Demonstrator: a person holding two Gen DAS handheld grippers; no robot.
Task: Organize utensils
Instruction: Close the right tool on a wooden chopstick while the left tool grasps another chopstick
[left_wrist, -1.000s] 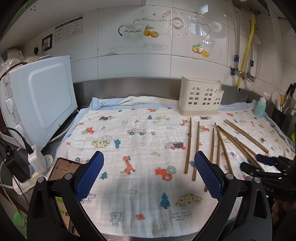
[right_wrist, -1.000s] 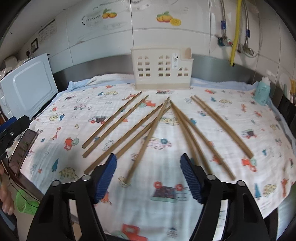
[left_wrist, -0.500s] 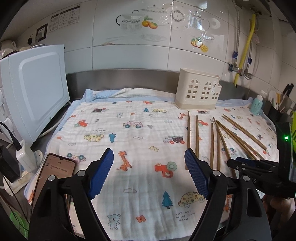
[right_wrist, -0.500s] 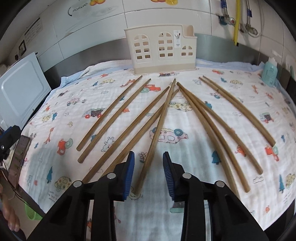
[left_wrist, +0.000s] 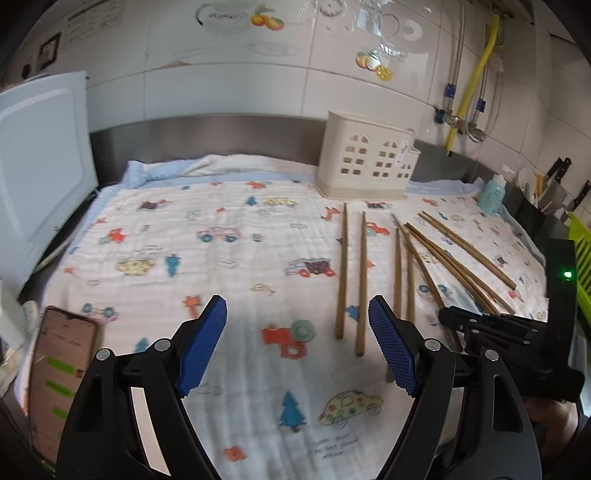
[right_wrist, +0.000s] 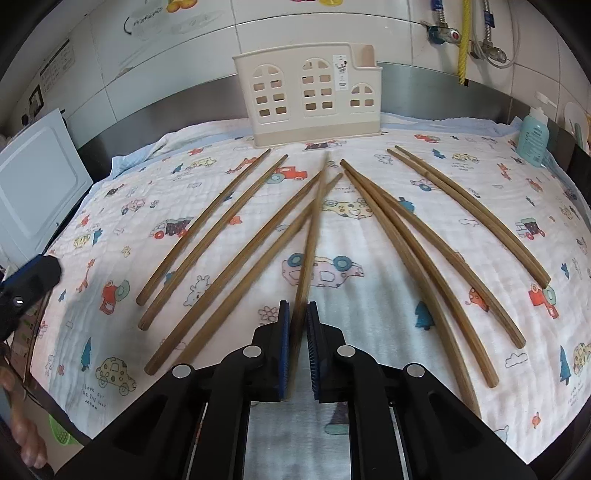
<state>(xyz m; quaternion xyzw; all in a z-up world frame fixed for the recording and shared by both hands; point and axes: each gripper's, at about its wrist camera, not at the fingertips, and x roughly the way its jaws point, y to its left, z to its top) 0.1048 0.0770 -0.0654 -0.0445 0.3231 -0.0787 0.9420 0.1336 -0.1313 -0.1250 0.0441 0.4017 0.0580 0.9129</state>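
The right gripper (right_wrist: 297, 332) has drawn its blue pads nearly together since half a second ago, when a clear gap stood between them, and now pinches the near end of the middle chopstick (right_wrist: 313, 229); that stick looks blurred and its far tip points toward the cream utensil holder (right_wrist: 314, 92). The left gripper (left_wrist: 295, 347) has kept its jaws spread wide with nothing between them, hovering over the printed cloth (left_wrist: 207, 236) well left of the sticks.

Taking the holder as landmark and going left to right in the right wrist view: a pair of chopsticks (right_wrist: 207, 236) lies in front of its left end, slanting away to the left; two more sticks (right_wrist: 243, 273) fan out from in front of its middle, just beside the pinched one; another pair (right_wrist: 417, 251) runs from in front of its right end toward the near right; a last pair (right_wrist: 476, 210) lies right of the holder. All are plain brown wood, long and slim, resting on the cloth.
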